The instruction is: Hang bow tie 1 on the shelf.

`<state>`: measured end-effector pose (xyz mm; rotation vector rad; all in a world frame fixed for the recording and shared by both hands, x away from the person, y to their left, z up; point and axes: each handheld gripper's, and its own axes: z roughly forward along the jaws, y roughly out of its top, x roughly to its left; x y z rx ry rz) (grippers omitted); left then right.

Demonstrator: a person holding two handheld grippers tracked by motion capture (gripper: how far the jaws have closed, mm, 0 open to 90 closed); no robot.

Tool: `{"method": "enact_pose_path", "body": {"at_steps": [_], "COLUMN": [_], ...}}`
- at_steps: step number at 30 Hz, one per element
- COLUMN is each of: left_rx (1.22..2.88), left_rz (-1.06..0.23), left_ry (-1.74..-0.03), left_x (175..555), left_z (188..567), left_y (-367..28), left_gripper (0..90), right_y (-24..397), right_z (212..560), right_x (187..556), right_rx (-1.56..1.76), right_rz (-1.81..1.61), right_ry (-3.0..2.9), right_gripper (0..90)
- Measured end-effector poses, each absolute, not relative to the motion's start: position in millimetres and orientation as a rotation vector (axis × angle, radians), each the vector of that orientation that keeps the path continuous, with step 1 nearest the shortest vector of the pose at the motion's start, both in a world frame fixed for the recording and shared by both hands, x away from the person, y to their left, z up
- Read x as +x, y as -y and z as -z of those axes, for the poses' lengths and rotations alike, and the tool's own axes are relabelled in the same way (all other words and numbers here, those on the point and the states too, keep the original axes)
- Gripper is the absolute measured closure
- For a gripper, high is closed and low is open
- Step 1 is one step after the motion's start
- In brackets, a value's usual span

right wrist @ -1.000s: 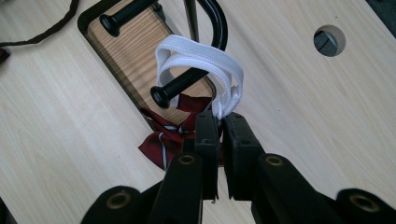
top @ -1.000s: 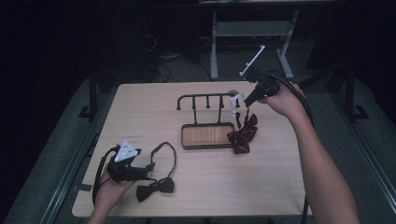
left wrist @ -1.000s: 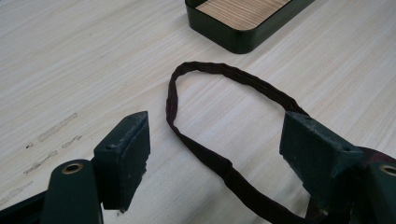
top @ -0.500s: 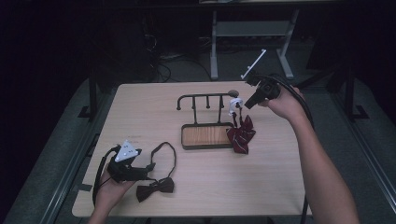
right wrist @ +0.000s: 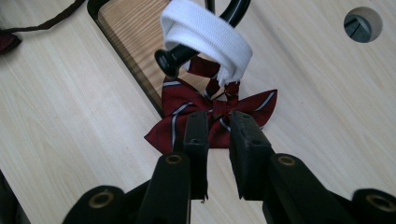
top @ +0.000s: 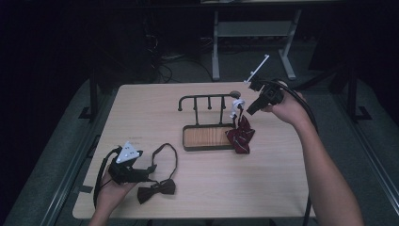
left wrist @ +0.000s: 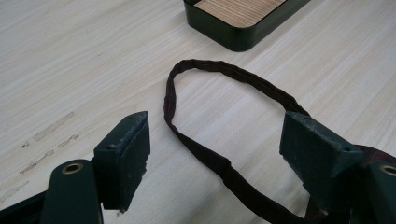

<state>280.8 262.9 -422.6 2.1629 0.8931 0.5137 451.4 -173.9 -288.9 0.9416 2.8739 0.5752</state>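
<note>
A red striped bow tie (top: 241,135) (right wrist: 173,105) hangs by its white elastic band (top: 236,104) (right wrist: 205,32) from the right end hook of a black peg rack (top: 207,101). Its lower wing rests on the table beside the rack's wooden tray (top: 207,137). My right gripper (top: 244,109) (right wrist: 217,121) hovers just right of the band. Its jaws have just been opening and stand a little apart, with nothing between them. My left gripper (top: 153,170) (left wrist: 217,123) rests open at the front left. The strap (left wrist: 224,74) of a dark bow tie (top: 156,190) lies on the table between its jaws, untouched.
The rack (right wrist: 170,60) has several bare pegs to the left of the hook. A round cable hole (right wrist: 362,21) sits in the tabletop behind the rack. Beyond the table's far edge stands a metal frame (top: 254,28) on a dark floor.
The right gripper has drawn back a little to the right from the white band, which stays looped on the hook. The left hand has kept still.
</note>
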Motion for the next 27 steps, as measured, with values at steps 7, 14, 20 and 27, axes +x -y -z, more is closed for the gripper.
{"method": "enact_pose_path", "body": {"at_steps": [7,14,20,27], "left_rx": [2.165,2.166,2.167,2.165], "left_rz": [-0.515,-0.511,-0.508,-0.51], "left_ry": [-0.889,-0.893,-0.894,-0.892], "left_x": [280.9,280.9,280.9,281.0], "left_z": [423.0,423.2,423.6,424.2], "left_y": [-262.5,-262.3,-262.1,-261.6], "left_gripper": [24.9,24.8,24.8,24.8], "right_y": [176.5,177.1,179.1,184.3], "right_z": [298.0,306.0,315.4,327.4], "right_x": [446.5,441.8,437.0,434.6], "right_rx": [0.948,0.933,0.934,0.953], "right_rz": [-0.608,-0.623,-0.643,-0.662], "right_ry": [-2.894,-2.909,-2.92,-2.935], "right_gripper": [74.3,72.3,70.8,68.6]}}
